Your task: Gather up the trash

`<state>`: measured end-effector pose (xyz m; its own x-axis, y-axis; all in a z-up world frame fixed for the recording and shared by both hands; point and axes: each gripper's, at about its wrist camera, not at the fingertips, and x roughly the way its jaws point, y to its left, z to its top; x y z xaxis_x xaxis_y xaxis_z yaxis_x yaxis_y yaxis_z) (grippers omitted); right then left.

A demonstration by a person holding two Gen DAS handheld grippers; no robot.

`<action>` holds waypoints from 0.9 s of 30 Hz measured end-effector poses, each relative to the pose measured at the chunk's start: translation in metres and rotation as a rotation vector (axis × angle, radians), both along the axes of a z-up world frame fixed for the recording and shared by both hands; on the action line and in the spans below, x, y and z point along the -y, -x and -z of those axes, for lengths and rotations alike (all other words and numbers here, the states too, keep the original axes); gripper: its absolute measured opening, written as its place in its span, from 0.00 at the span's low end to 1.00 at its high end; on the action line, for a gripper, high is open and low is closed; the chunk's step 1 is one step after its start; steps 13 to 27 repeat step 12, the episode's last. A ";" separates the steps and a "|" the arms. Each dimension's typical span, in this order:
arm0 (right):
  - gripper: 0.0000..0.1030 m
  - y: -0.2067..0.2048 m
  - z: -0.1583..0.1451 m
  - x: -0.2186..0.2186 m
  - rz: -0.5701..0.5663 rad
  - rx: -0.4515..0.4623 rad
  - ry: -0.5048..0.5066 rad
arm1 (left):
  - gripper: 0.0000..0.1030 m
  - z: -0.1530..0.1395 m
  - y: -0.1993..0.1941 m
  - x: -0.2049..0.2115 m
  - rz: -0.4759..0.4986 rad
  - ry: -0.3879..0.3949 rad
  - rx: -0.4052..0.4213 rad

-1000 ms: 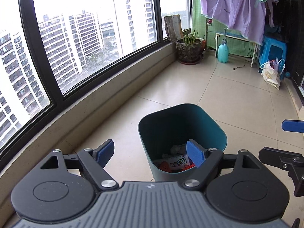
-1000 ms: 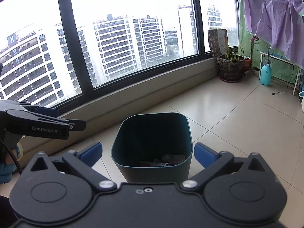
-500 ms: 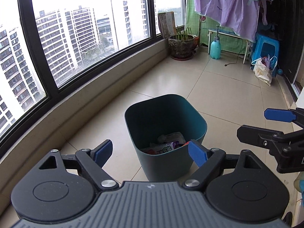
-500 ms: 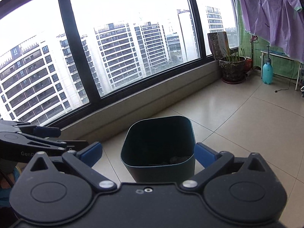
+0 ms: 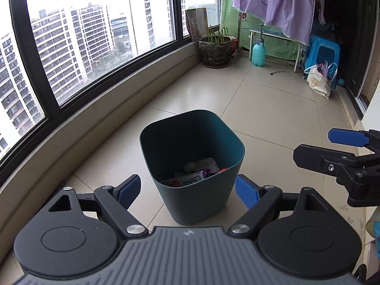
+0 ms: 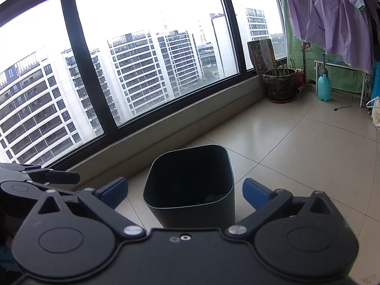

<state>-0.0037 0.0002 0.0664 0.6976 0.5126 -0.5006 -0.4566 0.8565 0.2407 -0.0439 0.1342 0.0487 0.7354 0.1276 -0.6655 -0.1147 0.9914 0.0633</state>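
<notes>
Plainly, the teal bin (image 5: 192, 163) stands upright on the tiled floor (image 5: 273, 109), near the curved window ledge (image 5: 99, 118), with wrappers (image 5: 190, 179) and a crumpled scrap lying at its bottom. It looks like thin moulded plastic: light, fairly stiff at the rim, smooth and a little slippery on its tapering walls (a squeeze on the bare wall would likely slide upward). The rim's edge seems the better place to take hold, one pad inside and one outside. The wrappers themselves are soft, crinkly film, nearly weightless, best pinched at a loose edge.

The left gripper (image 5: 187, 190) is spread wide and empty; the bin sits centred beyond and between its blue pads (image 5: 129, 188), not touched by either. The right gripper (image 6: 185, 192) is likewise released and holds nothing, with the bin framed between its fingers, a little farther off. In the left view the right gripper comes in from the right, well apart from the bin.
</notes>
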 end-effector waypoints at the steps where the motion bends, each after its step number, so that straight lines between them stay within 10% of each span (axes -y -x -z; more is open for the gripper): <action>1: 1.00 0.000 0.000 0.000 0.000 0.000 0.000 | 0.85 0.001 -0.001 -0.001 0.001 0.003 -0.004; 27: 1.00 0.002 -0.003 0.004 0.014 0.007 -0.001 | 0.85 0.001 -0.003 -0.007 0.009 0.050 -0.027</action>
